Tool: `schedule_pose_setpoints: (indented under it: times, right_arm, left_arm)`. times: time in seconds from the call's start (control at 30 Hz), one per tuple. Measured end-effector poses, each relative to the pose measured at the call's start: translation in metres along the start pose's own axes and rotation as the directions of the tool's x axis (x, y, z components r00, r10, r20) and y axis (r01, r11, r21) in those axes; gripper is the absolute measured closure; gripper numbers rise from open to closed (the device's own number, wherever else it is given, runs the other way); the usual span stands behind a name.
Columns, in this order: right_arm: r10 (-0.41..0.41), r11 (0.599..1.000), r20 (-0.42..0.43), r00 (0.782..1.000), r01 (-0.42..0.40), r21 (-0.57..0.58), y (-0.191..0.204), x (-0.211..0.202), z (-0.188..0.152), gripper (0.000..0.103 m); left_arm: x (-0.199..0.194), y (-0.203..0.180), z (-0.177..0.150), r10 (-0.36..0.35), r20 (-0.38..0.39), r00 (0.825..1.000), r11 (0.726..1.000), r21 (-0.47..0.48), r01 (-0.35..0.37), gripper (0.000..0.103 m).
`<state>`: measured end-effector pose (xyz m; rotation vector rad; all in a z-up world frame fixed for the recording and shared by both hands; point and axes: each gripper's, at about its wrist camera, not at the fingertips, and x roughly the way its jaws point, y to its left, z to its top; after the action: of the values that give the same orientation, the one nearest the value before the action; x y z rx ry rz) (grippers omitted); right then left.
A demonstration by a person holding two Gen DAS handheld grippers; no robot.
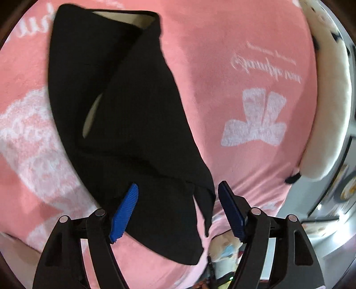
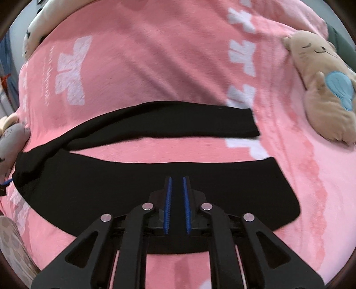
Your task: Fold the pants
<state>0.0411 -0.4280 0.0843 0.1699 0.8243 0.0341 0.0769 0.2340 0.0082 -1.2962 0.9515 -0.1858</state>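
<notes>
Hovering over black pants (image 1: pixel 124 124), left gripper (image 1: pixel 178 193) angled down, spread wide, right gripper (image 2: pixel 177 177) nearly closed, empty

Open pink blanket (image 2: pixel 155 66) beyond the black pants (image 2: pixel 155 189), wide and flat, free to pass. A pink strip between the two pant legs also bare. Right edge blocked by a tan plush toy (image 2: pixel 322 89) (lying on the blanket). Far left corner holds a white plush (image 2: pixel 42 20); grey plush (image 2: pixel 11 142) beside the pants' left end.
</notes>
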Motion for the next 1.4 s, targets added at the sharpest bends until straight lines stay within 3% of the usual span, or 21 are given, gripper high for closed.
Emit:
schedule_pose_setpoints:
  times: [0.03,0.17,0.23,0.27,0.3,0.33,0.4,0.43,0.47,0.6,0.67,0.77,0.8,0.87,0.9,0.93,0.97,1.03,1.17,1.23,1.4]
  right_arm:
    - [0.005,1.000,0.001,1.000,-0.005,-0.003,0.003,0.002,0.000,0.093]
    - [0.033,0.999,-0.005,0.999,-0.033,0.023,0.010,0.013,0.002,0.091]
    - [0.032,0.999,-0.010,0.999,-0.032,0.014,0.012,0.014,0.004,0.091]
    - [0.032,0.999,-0.010,0.999,-0.032,0.013,0.012,0.014,0.005,0.086]
    - [0.031,0.999,-0.005,1.000,-0.030,0.016,0.010,0.014,0.007,0.070]
    - [0.027,0.999,0.010,1.000,-0.028,0.027,0.007,0.012,0.010,0.056]
    - [0.021,0.999,0.032,0.999,-0.022,0.044,-0.001,0.010,0.017,0.053]
    - [0.010,0.999,0.038,0.999,-0.012,0.049,-0.005,0.011,0.022,0.053]
    - [-0.005,0.999,0.044,0.999,0.003,0.052,-0.010,0.012,0.026,0.053]
    - [-0.040,0.998,0.039,0.998,0.038,0.057,-0.022,0.016,0.041,0.053]
    - [-0.044,0.997,0.041,0.998,0.041,0.071,-0.027,0.016,0.045,0.052]
    - [-0.014,0.995,0.043,0.999,0.009,0.104,-0.031,0.015,0.047,0.047]
    - [0.003,0.992,0.039,0.999,-0.008,0.125,-0.032,0.017,0.047,0.045]
    - [0.031,0.985,0.018,0.999,-0.033,0.169,-0.032,0.025,0.048,0.045]
    - [0.036,0.982,0.013,0.999,-0.038,0.186,-0.031,0.029,0.050,0.045]
    - [0.040,0.979,0.013,0.999,-0.042,0.202,-0.029,0.033,0.054,0.045]
    - [0.043,0.977,0.012,0.999,-0.045,0.210,-0.025,0.037,0.058,0.045]
    - [0.054,0.976,0.022,0.998,-0.057,0.210,-0.013,0.040,0.065,0.045]
    - [0.071,0.990,0.034,0.997,-0.075,0.122,0.021,0.037,0.069,0.045]
    - [0.075,0.993,0.031,0.997,-0.077,0.090,0.031,0.036,0.068,0.045]
    - [0.094,0.993,0.013,0.995,-0.095,0.071,0.042,0.038,0.065,0.045]
  left_arm:
    - [0.006,0.000,0.003,0.002,-0.011,1.000,1.000,0.003,-0.002,0.023]
    - [0.040,0.010,0.027,0.011,-0.042,0.999,0.997,-0.081,-0.014,0.023]
    - [0.050,0.016,0.036,0.018,-0.020,1.000,0.995,-0.096,-0.019,0.024]
    - [0.055,0.019,0.042,0.010,-0.021,1.000,0.995,-0.100,-0.012,0.026]
    - [0.056,0.025,0.047,0.003,-0.021,1.000,0.994,-0.108,-0.005,0.029]
    - [0.057,0.028,0.050,-0.003,-0.014,1.000,0.993,-0.119,0.002,0.041]
    - [0.055,0.032,0.058,0.000,-0.011,1.000,0.995,-0.103,-0.001,0.070]
    - [0.051,0.030,0.063,0.018,-0.009,1.000,0.998,-0.053,-0.019,0.091]
    - [0.045,0.023,0.066,0.041,0.008,0.999,0.999,0.002,-0.041,0.096]
    - [-0.001,-0.007,0.067,0.066,0.093,0.993,0.976,0.200,-0.084,0.099]
    - [-0.033,-0.023,0.059,0.094,0.162,0.982,0.943,0.303,-0.140,0.103]
    - [-0.078,-0.027,0.054,0.158,0.288,0.944,0.873,0.406,-0.270,0.103]
    - [-0.083,-0.020,0.057,0.186,0.285,0.940,0.869,0.399,-0.293,0.103]
    - [-0.083,0.000,0.063,0.222,0.209,0.952,0.887,0.364,-0.286,0.103]
    - [-0.079,0.006,0.061,0.199,0.170,0.965,0.903,0.352,-0.248,0.099]
    - [-0.075,0.007,0.058,0.168,0.145,0.975,0.914,0.349,-0.210,0.085]
    - [-0.068,0.004,0.053,0.124,0.117,0.985,0.925,0.346,-0.157,0.063]
    - [-0.049,-0.004,0.041,0.118,0.093,0.989,0.932,0.333,-0.142,0.036]
    - [-0.002,-0.010,0.024,0.106,-0.007,0.994,0.957,0.271,-0.100,0.033]
    - [0.020,-0.001,0.022,0.130,-0.056,0.990,0.970,0.213,-0.115,0.033]
    - [0.044,0.016,0.035,0.178,-0.024,0.984,0.976,0.129,-0.174,0.033]
